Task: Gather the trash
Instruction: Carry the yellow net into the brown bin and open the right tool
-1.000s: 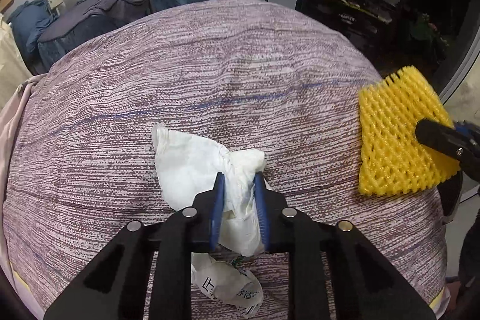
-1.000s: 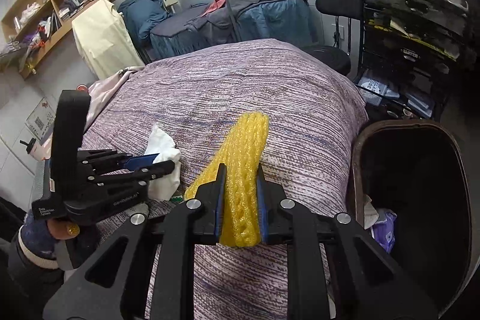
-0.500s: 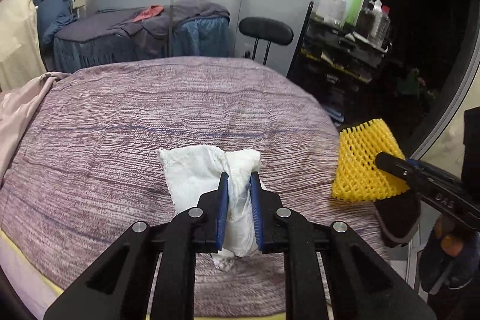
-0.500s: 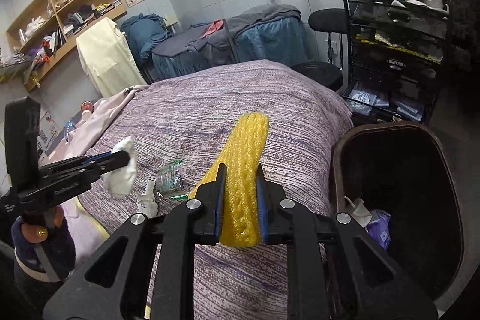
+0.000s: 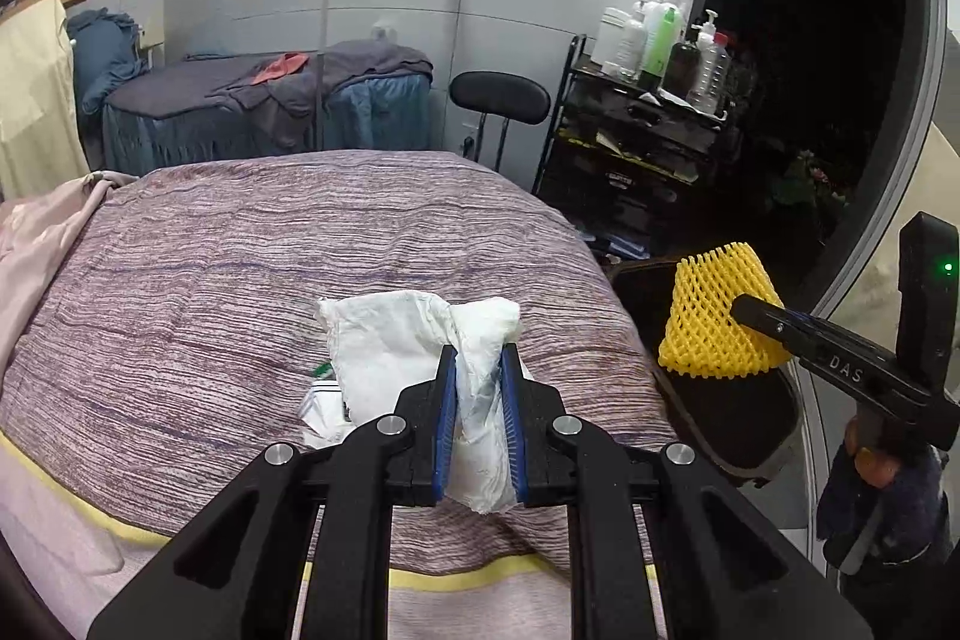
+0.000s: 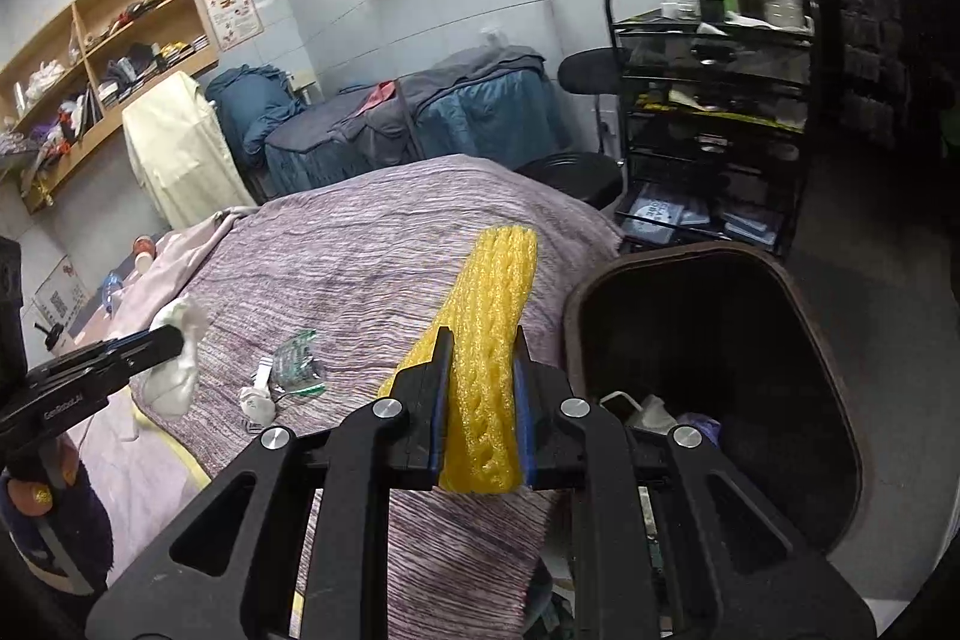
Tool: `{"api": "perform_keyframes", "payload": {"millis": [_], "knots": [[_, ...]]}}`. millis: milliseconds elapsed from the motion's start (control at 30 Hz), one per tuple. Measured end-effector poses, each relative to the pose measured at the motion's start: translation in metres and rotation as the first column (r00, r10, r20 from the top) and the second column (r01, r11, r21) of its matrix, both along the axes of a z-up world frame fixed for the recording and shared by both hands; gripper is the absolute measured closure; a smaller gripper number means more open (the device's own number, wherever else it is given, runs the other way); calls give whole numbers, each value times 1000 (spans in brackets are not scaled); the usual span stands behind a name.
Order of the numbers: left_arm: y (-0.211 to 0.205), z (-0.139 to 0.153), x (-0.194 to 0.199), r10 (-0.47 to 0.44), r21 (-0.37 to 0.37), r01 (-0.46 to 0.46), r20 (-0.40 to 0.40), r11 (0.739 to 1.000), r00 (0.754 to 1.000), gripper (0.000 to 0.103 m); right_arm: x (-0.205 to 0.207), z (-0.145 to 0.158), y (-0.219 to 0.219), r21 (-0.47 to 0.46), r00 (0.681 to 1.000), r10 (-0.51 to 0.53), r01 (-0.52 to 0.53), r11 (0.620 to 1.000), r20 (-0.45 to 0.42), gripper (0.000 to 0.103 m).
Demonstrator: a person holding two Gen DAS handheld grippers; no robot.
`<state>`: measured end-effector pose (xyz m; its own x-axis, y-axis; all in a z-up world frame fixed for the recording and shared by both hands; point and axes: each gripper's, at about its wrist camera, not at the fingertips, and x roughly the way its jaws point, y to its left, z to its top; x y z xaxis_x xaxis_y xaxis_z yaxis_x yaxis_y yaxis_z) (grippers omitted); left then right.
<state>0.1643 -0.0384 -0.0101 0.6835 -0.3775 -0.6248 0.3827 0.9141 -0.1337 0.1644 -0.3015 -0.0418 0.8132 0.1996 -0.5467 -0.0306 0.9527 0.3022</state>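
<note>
My left gripper (image 5: 478,358) is shut on a crumpled white tissue (image 5: 408,340), lifted above the purple striped bedspread (image 5: 240,268). From the right wrist view that tissue (image 6: 177,358) hangs off the left gripper (image 6: 171,337) at the bed's near corner. My right gripper (image 6: 480,340) is shut on a yellow foam net (image 6: 495,316), held beside the dark trash bin (image 6: 708,340). In the left wrist view the net (image 5: 714,322) hovers over the bin's rim (image 5: 636,271). A green-printed wrapper (image 6: 297,361) and a white scrap (image 6: 258,400) lie on the bedspread.
The bin holds some white and purple trash (image 6: 666,415). A black wire cart (image 6: 714,124) with bottles stands behind it, beside a black stool (image 6: 570,175). Another covered bed (image 6: 408,124) and wooden shelves (image 6: 108,40) line the far wall. A gloved hand (image 5: 882,490) holds the right gripper.
Both grippers have risen and swung right toward the bin. The tissue has come up off the bedspread, uncovering the wrapper and white scrap beneath it. The net has moved from the bed's edge to the bin.
</note>
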Motion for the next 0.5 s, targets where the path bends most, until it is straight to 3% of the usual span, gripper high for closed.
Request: {"api": "perform_keyframes", "payload": {"millis": [500], "knots": [[-66,2,-26,-141,-24,141,10,990,990,88,-39,-16,-74,15,986,-164,164,986,-28,84]]}}
